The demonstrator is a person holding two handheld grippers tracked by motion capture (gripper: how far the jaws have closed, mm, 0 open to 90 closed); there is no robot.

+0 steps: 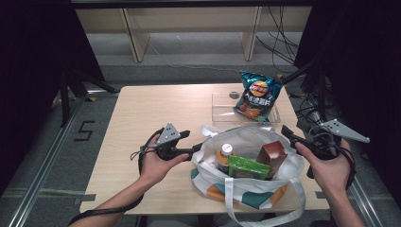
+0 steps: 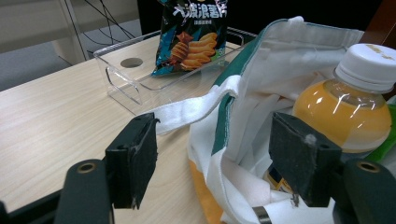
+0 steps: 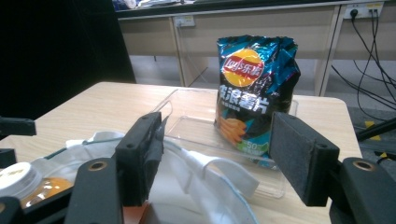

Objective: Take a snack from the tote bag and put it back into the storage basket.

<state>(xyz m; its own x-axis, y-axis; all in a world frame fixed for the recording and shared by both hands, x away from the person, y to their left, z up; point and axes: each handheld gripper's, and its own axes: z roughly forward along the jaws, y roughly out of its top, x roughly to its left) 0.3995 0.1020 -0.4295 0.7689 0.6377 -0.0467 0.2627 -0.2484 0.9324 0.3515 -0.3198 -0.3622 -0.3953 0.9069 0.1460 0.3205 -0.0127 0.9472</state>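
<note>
From above, our hands flank the tote bag [image 1: 248, 165]; we judge unpacking underway. Left gripper [image 2: 212, 161] gapes around the bag's rim, unclenched. Right gripper [image 3: 217, 156], released, faces the chip bag [image 3: 254, 88]; next, reach the bottle [image 1: 226, 156].

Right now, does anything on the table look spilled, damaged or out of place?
Nothing looks spilled or broken. The chip bag stands in the clear tray, leaning a little. The tote sits open with a bottle, a green packet and a brown box poking out at angles. One strap hangs over the table's near edge.
</note>
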